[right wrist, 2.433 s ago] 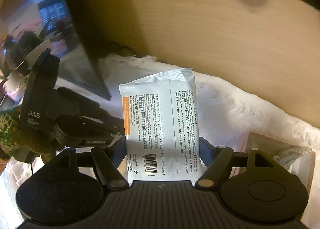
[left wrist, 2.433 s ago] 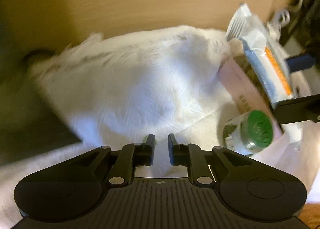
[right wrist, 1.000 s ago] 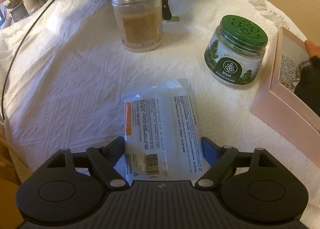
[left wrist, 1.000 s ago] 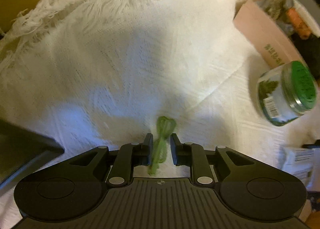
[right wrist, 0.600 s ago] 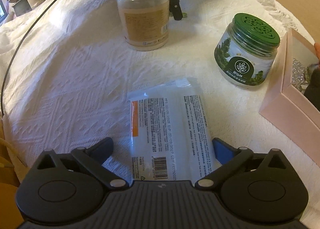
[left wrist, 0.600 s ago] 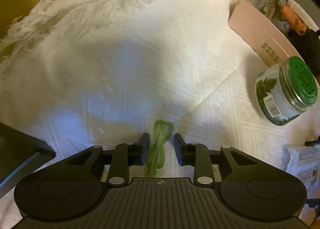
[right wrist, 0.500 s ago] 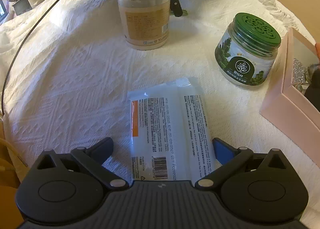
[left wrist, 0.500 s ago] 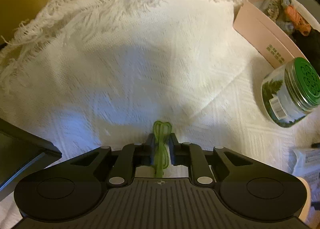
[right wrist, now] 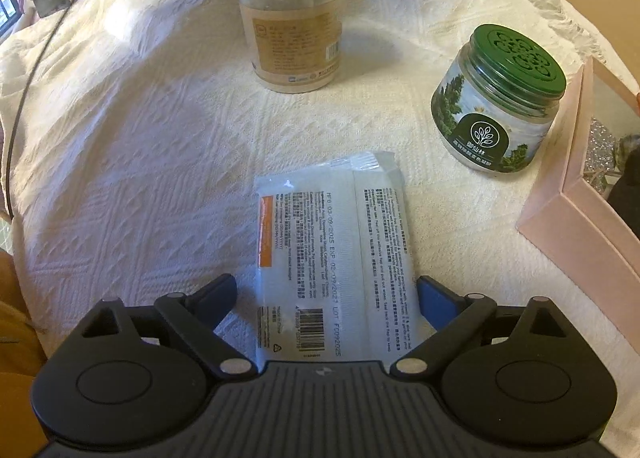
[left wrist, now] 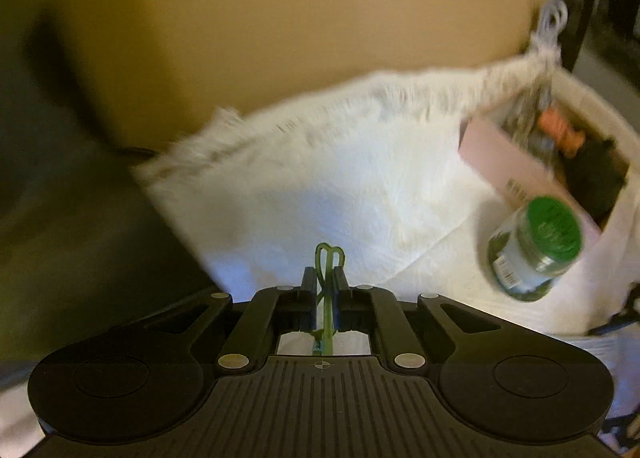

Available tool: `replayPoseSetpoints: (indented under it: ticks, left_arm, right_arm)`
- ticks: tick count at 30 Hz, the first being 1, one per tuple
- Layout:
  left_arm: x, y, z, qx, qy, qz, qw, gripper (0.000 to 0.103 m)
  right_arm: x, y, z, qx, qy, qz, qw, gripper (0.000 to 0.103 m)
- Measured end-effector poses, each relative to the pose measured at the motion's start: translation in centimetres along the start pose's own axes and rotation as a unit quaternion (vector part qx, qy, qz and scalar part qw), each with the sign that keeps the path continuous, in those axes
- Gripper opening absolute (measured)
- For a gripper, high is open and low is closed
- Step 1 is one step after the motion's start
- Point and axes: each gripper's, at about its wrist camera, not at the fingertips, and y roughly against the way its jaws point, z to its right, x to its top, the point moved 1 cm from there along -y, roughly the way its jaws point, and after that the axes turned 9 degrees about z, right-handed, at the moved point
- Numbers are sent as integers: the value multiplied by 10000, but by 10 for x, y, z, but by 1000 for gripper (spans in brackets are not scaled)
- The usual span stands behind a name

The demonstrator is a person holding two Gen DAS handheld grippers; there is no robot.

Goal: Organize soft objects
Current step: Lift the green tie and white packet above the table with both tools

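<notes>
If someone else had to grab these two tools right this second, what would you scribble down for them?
Left gripper: shut on the thin green band, lifted above the white cloth.
Right gripper: open, with the wipes packet lying flat on the cloth between its fingers, not gripped.
Nearby: pink box at right, already holding some items; green-lidded jar and tan-lidded jar standing upright.
Done: band picked up.
Left: probably drop the band in the box; decide where the packet belongs.

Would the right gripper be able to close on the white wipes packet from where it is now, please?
Probably yes. The right gripper is open with the wipes packet lying flat on the white cloth between its fingers, and nothing sits between the pads and the packet's sides.
</notes>
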Motion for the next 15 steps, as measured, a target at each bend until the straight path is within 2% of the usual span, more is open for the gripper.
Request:
replayPoseSetpoints:
  ticks: [4,8,12,15]
  left_arm:
    - [-23,53,7,94,606,418,9972,9]
    - [-60,86,21,23,1300,573,9899,9]
    - [-106,87,52,-145,1996,484,9786,9]
    - [-140,74,79,-293,2430,236,9693,9]
  right_arm:
    - [-2,-1,1,63,35,83,9999,98]
    - [-2,-1,2,83,39,140,9999,98]
    - [0,3,7,-4,-31,269,9996,94]
    - [-2,7,14,-1,-112,424,9990,94]
